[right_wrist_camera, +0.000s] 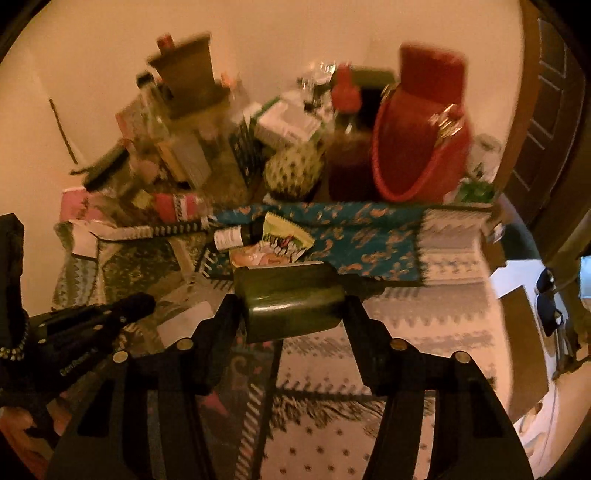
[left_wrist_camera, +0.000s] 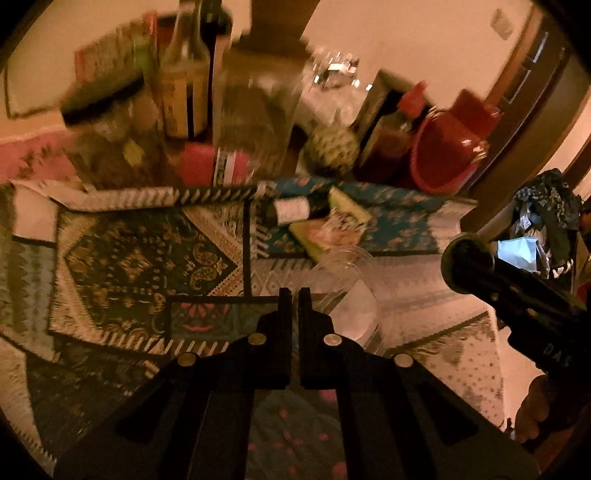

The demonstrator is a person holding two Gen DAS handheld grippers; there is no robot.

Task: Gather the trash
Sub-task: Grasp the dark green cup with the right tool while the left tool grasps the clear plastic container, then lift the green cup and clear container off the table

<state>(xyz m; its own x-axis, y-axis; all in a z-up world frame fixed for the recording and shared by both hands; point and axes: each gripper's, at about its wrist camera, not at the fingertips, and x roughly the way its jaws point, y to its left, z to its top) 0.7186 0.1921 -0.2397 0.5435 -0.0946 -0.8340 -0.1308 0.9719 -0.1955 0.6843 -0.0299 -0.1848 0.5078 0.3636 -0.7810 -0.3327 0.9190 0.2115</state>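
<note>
Green bottle point(right_wrist_camera: 291, 299) clamped in right hand-held gripper point(right_wrist_camera: 291, 314), above patterned cloth point(right_wrist_camera: 369, 236).

You are looking at a table point(left_wrist_camera: 424, 280) spread with overlapping patterned cloths: a dark paisley mat point(left_wrist_camera: 147, 262) at nine o'clock, a teal floral runner point(right_wrist_camera: 354, 236) across the middle, and a pale dotted cloth point(right_wrist_camera: 369, 424) toward six o'clock. Behind it, from ten to one o'clock, stands a plain cream wall point(right_wrist_camera: 277, 33) under warm, dim, orange-tinted light. At two to three o'clock a dark brown panelled door point(right_wrist_camera: 550, 96) curves down the edge. The far clutter is blurred.
</note>
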